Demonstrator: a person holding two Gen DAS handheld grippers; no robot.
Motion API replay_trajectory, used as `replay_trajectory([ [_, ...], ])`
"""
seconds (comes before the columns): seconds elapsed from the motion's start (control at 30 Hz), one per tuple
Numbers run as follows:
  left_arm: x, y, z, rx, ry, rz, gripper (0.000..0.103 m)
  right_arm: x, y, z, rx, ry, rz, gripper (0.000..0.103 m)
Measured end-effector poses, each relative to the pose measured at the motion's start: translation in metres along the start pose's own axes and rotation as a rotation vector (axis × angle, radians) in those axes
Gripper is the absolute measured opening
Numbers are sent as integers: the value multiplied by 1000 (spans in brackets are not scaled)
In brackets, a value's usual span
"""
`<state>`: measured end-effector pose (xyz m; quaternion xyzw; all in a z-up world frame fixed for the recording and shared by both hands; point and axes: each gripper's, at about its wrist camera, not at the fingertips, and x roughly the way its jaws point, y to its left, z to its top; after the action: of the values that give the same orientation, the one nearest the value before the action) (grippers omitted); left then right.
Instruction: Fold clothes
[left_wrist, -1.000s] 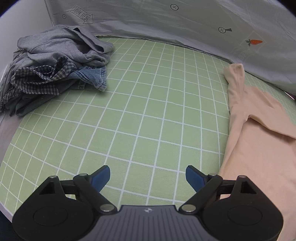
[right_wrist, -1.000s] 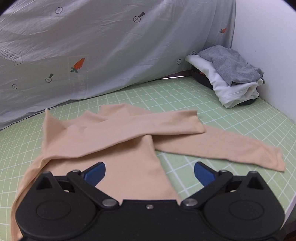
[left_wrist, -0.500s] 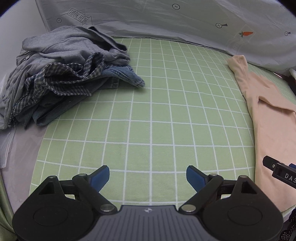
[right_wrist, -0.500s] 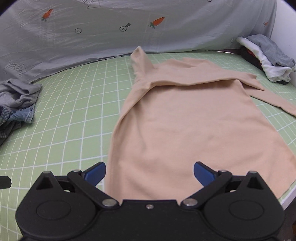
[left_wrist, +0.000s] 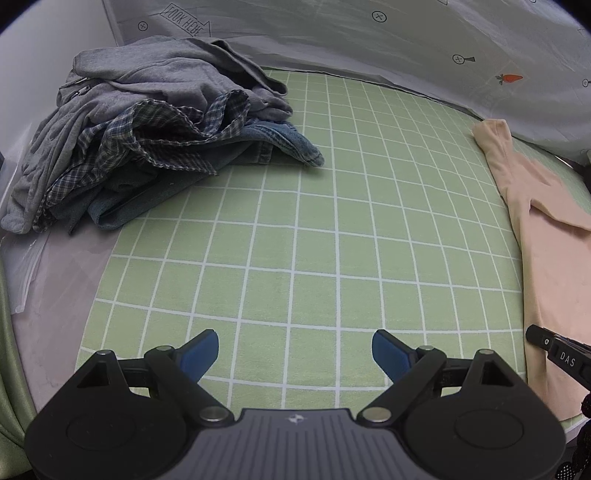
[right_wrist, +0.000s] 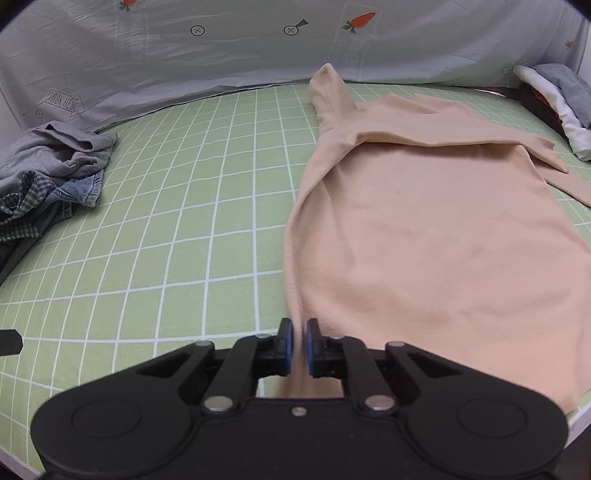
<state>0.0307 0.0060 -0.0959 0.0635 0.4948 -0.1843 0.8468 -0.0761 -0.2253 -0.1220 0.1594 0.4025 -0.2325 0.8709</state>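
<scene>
The right gripper is clenched on the shirt's near left hem; soft, light, limp cloth, best taken by corners. The left gripper hangs released over the mat.

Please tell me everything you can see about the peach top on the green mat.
The peach top is a long-sleeved garment of soft, matte knit, plain in colour. It lies flat on the green grid mat, neck end toward the grey sheet at the back. One sleeve is folded across the chest; another piece pokes out at the right. Its near left hem edge is pinched in the shut right gripper. In the left wrist view only its left side shows.
</scene>
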Motion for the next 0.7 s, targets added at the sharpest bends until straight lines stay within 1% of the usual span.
replay_trajectory([
  [0.17, 7, -45, 9, 42, -7, -42, 90, -21, -30, 10, 19, -57, 65, 3],
  [0.27, 14, -79, 11, 62, -4, -74, 90, -34, -60, 19, 32, -92, 64, 3],
  [0.3, 16, -92, 12, 68, 0, -84, 90, -36, -72, 21, 42, -91, 55, 3],
  [0.4, 19, -132, 12, 98, 8, -103, 90, -36, -111, 25, 83, -72, 24, 3],
  [0.5, 19, -164, 6, 140, 22, -106, 90, -28, -144, 28, 114, -29, -3, 3],
  [0.63, 24, -192, -5, 179, 55, -84, 90, -6, -162, 25, 77, 54, -15, 5],
  [0.7, 25, -199, -6, 166, 67, -63, 90, -1, -165, 23, 40, 73, -7, 7],
])
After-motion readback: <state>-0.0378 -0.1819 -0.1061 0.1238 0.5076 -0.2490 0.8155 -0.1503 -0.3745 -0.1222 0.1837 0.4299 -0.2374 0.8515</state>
